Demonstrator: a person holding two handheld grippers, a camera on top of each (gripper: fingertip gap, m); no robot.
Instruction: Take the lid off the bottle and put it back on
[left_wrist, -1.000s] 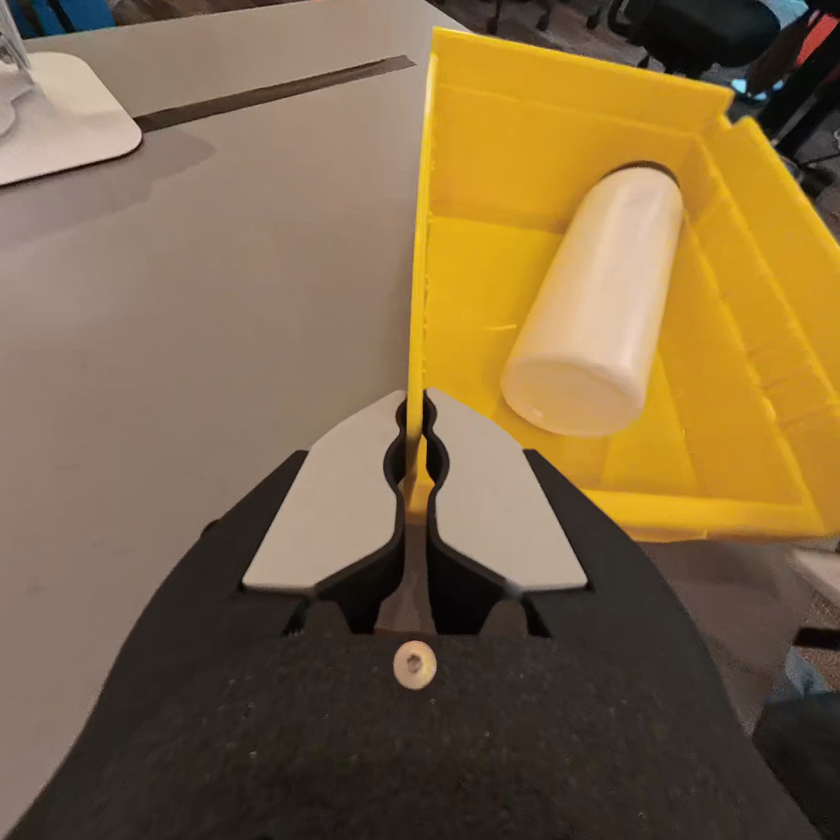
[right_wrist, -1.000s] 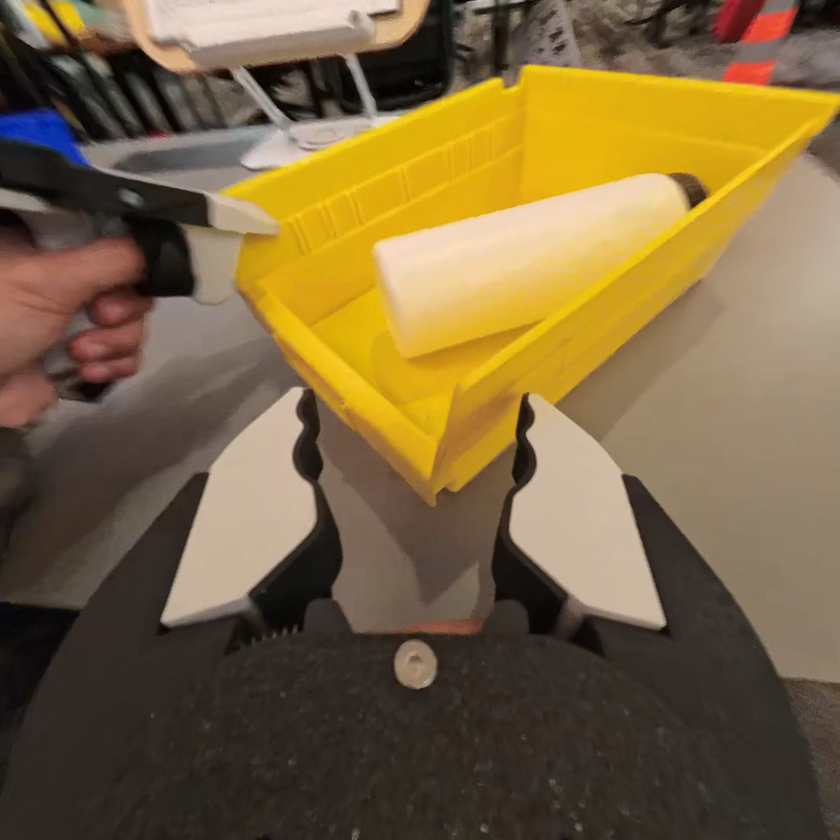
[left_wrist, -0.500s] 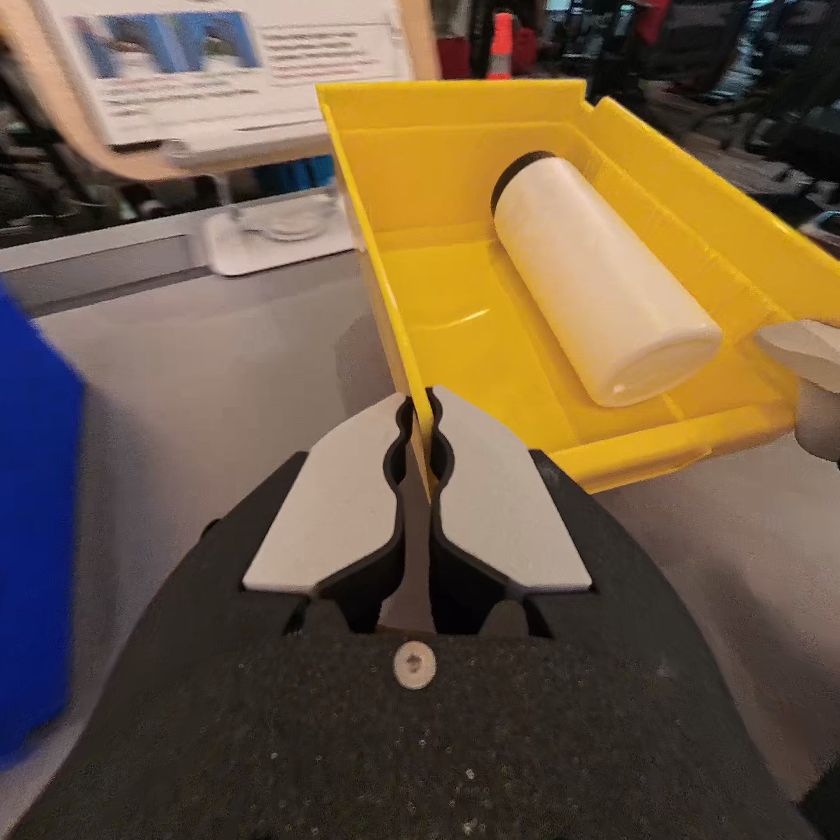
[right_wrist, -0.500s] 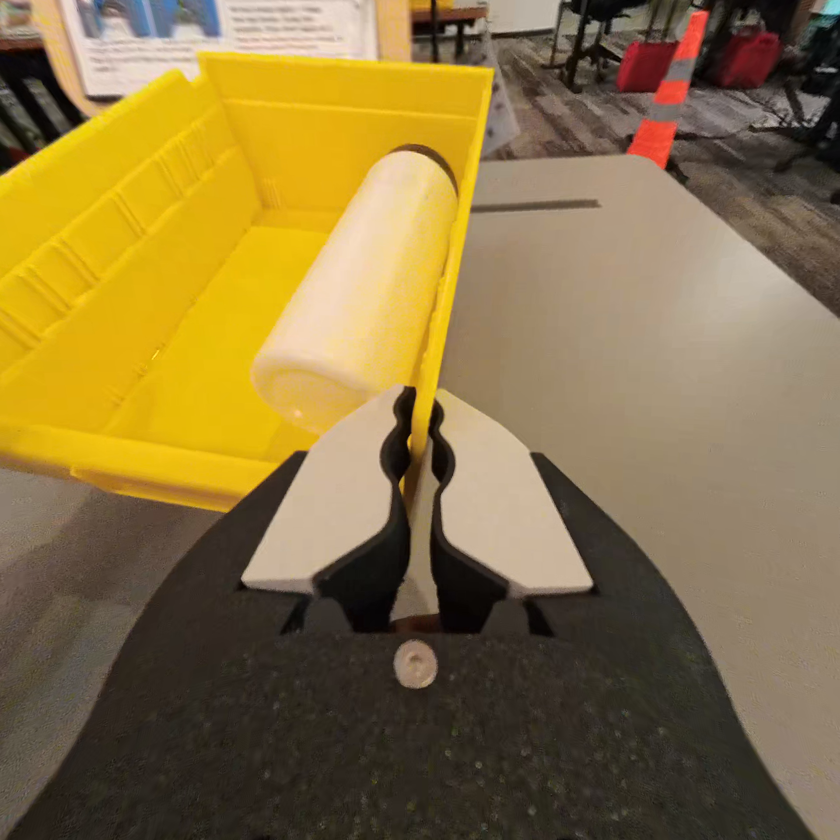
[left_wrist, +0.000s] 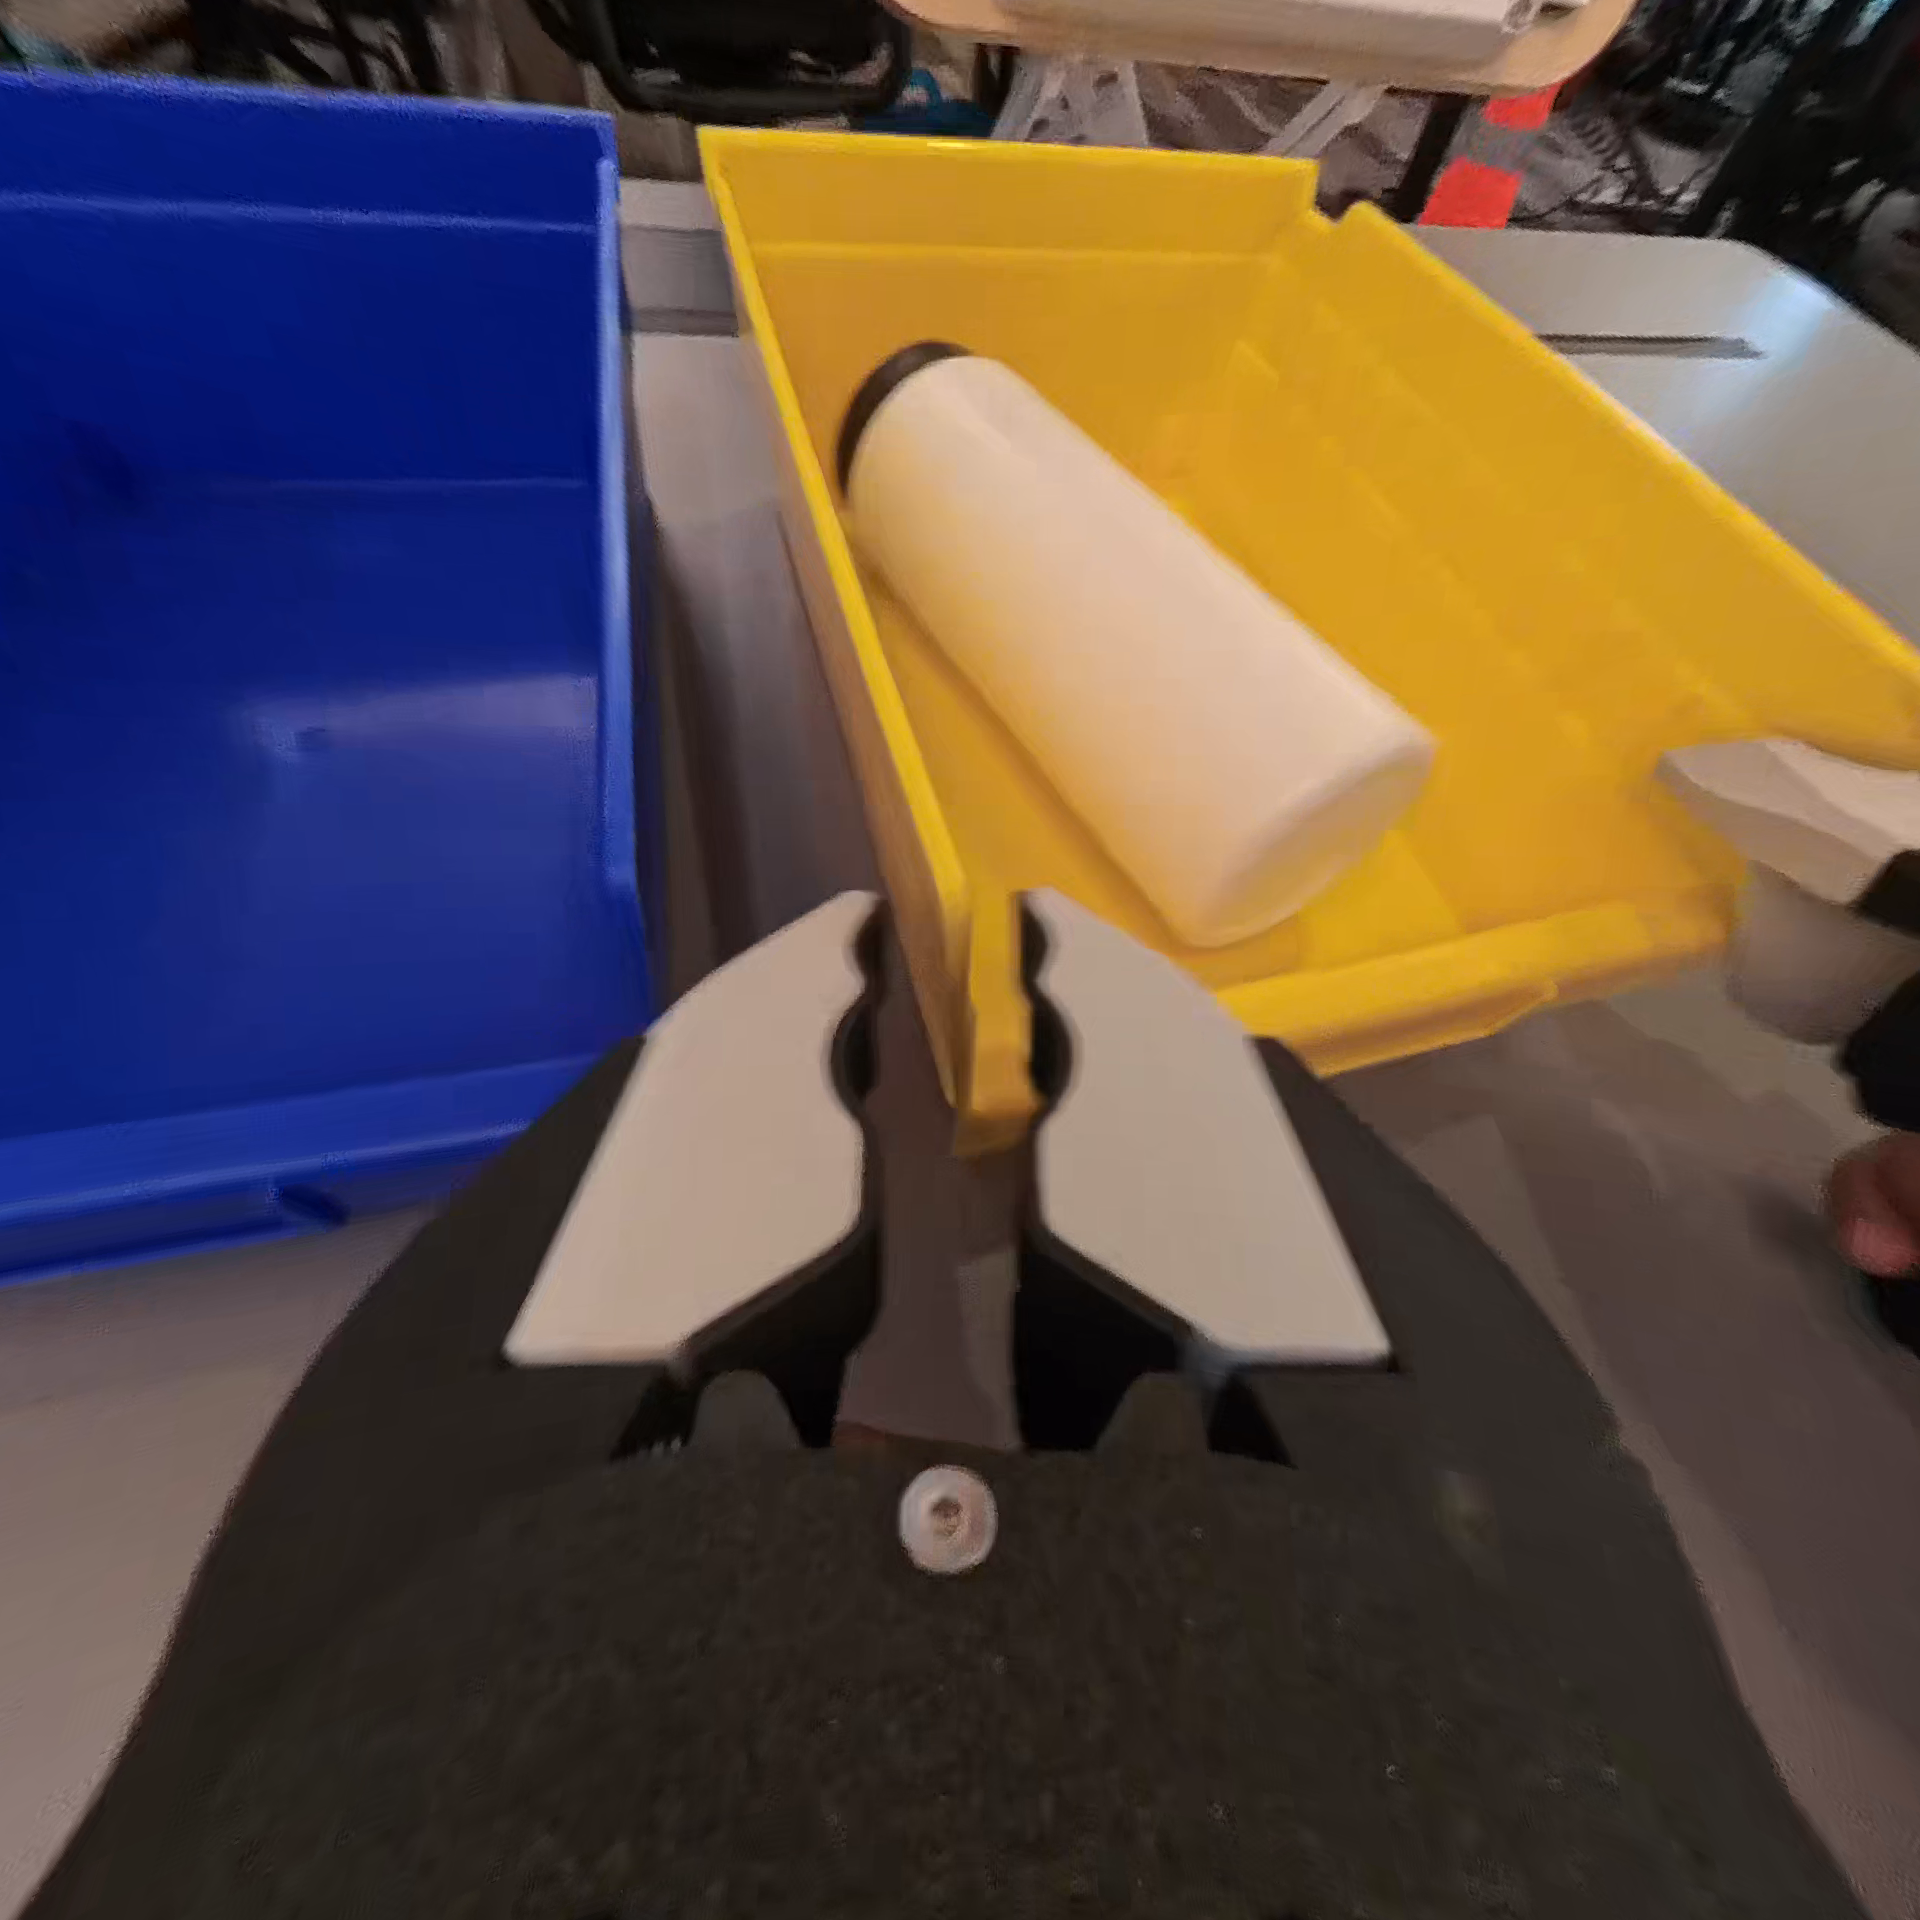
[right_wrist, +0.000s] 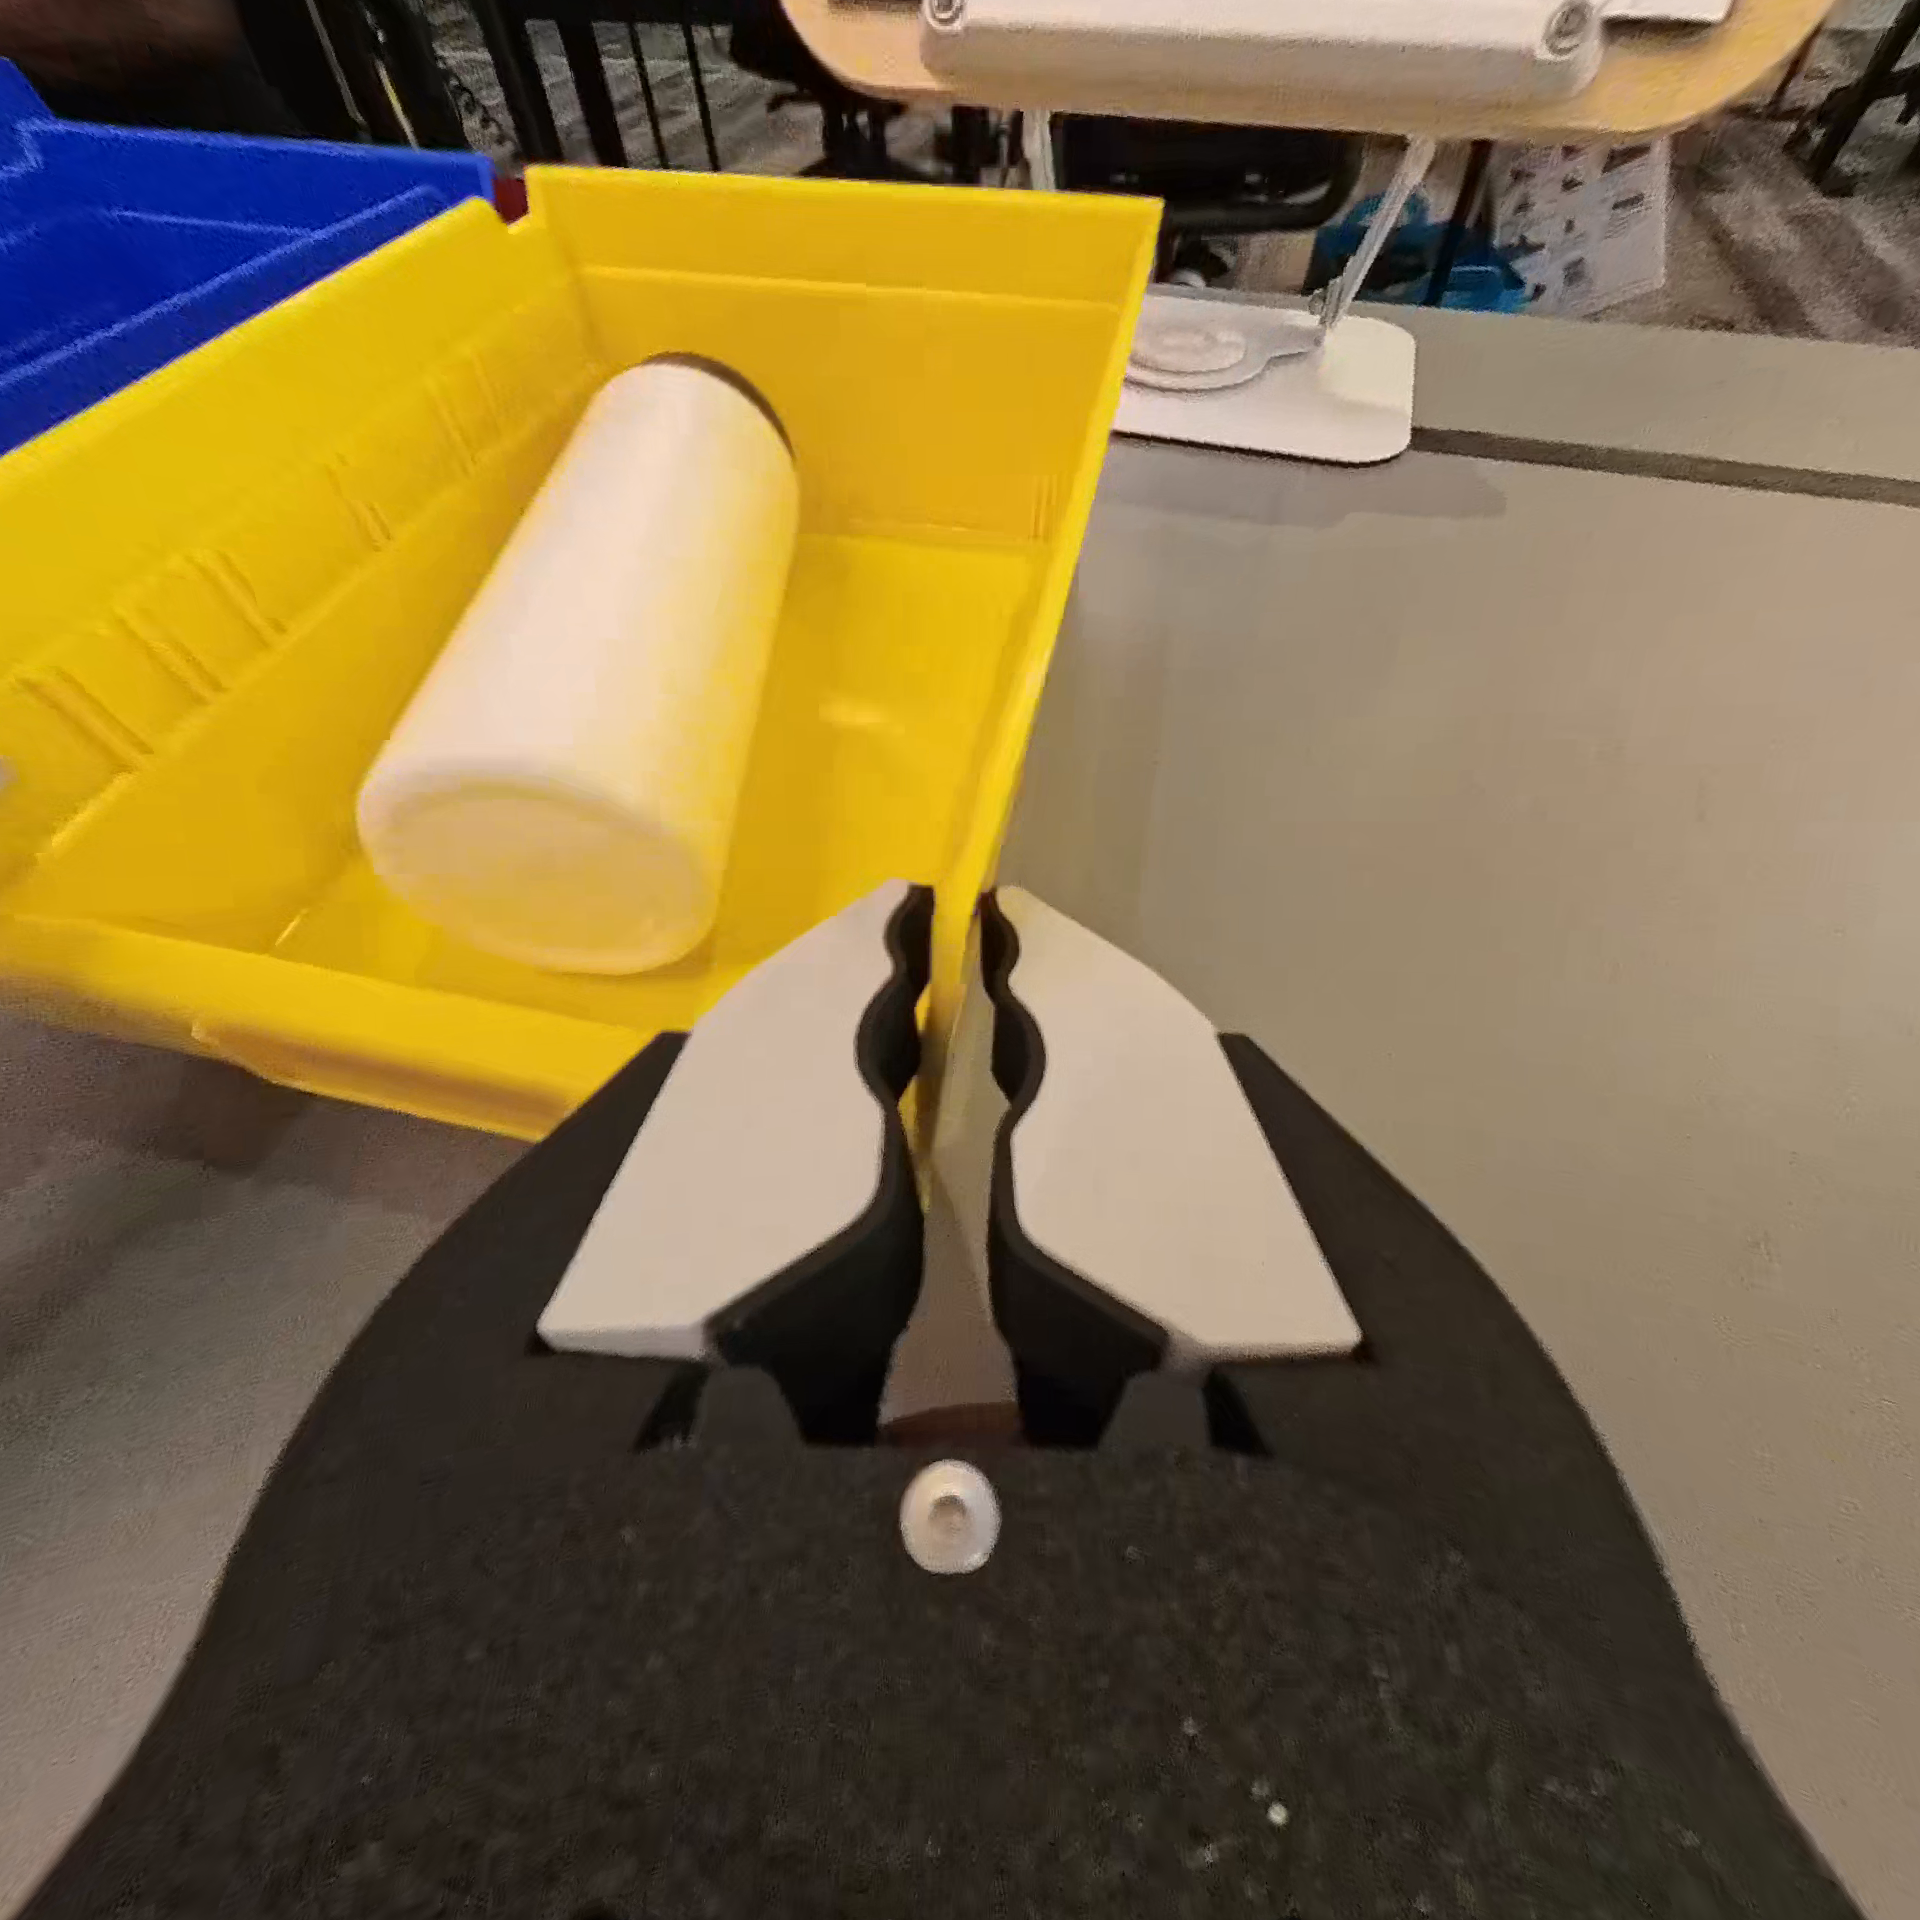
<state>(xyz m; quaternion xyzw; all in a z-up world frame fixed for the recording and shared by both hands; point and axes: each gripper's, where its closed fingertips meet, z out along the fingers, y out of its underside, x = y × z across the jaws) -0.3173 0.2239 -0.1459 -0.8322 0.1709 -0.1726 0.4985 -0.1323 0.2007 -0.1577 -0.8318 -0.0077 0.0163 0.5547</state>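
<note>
A cream bottle (left_wrist: 1091, 644) with a black lid (left_wrist: 894, 400) lies on its side in a yellow bin (left_wrist: 1507, 582), lid at the far end. My left gripper (left_wrist: 951, 909) straddles the bin's near left wall; its jaws are a little apart and the left finger stands clear of the wall. My right gripper (right_wrist: 956, 899) is shut on the bin's near right wall (right_wrist: 1049, 623). It also shows at the right edge of the left wrist view (left_wrist: 1787, 800). In the right wrist view the bottle (right_wrist: 592, 665) rests toward the left side, its lid (right_wrist: 727, 374) against the back wall.
A blue bin (left_wrist: 312, 623) stands close on the left of the yellow bin. A stand with a white base (right_wrist: 1268, 384) is behind on the grey table (right_wrist: 1455, 831). A hand (left_wrist: 1870, 1216) shows at the right edge.
The yellow bin has swung round and now sits beside the blue bin. The bottle has rolled toward the bin's left wall. My left jaws have widened; the right stays shut on the wall.
</note>
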